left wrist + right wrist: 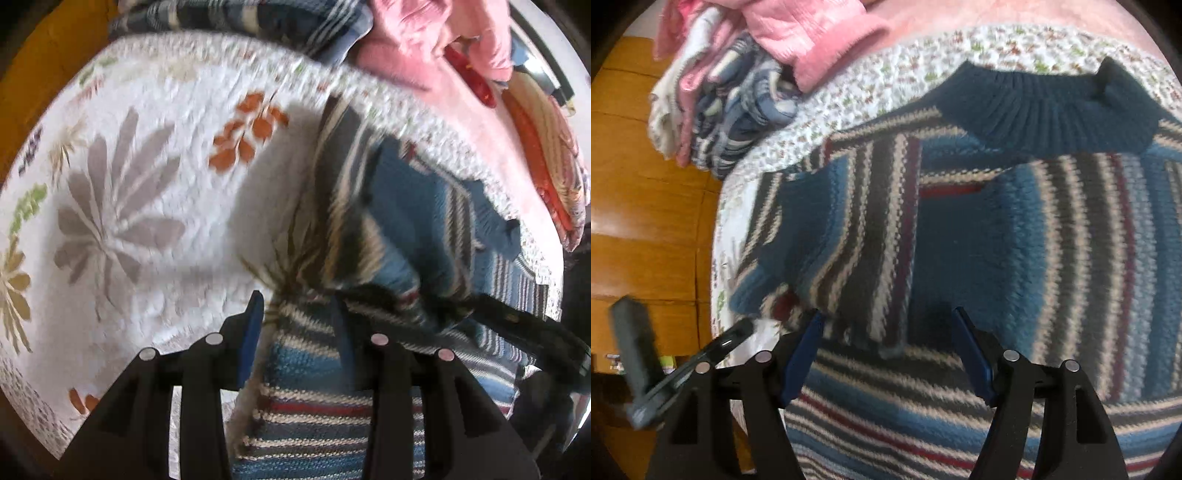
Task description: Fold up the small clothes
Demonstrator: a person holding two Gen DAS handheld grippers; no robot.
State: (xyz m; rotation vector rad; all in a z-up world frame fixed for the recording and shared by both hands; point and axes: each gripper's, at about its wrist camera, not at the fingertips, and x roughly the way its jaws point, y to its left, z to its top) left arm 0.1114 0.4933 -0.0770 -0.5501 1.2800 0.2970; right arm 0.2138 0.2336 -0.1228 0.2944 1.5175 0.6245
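While both views are blurred by motion, a striped knit sweater [1015, 229] in blue, grey, cream and red clearly lies on a white quilt [155, 229] printed with flowers and leaves. In the right wrist view the sweater fills the frame from 3 o'clock to 6 o'clock, its dark ribbed collar [1049, 110] at 1 o'clock and one sleeve [834, 236] folded across the body toward 9 o'clock. The right tool [886, 354] has its blue-padded jaws spread wide apart over the striped knit, with nothing clamped between them. In the left wrist view the left tool [295, 325] also stands with jaws apart; the sweater's edge runs up between them, but whether the right-hand pad touches the fabric cannot be told. A pile of clothes [731, 96], pink, white and blue-striped, sits at 11 o'clock on the quilt's edge in the right wrist view. Beyond the quilt at 9 o'clock lies a wooden floor [646, 206].
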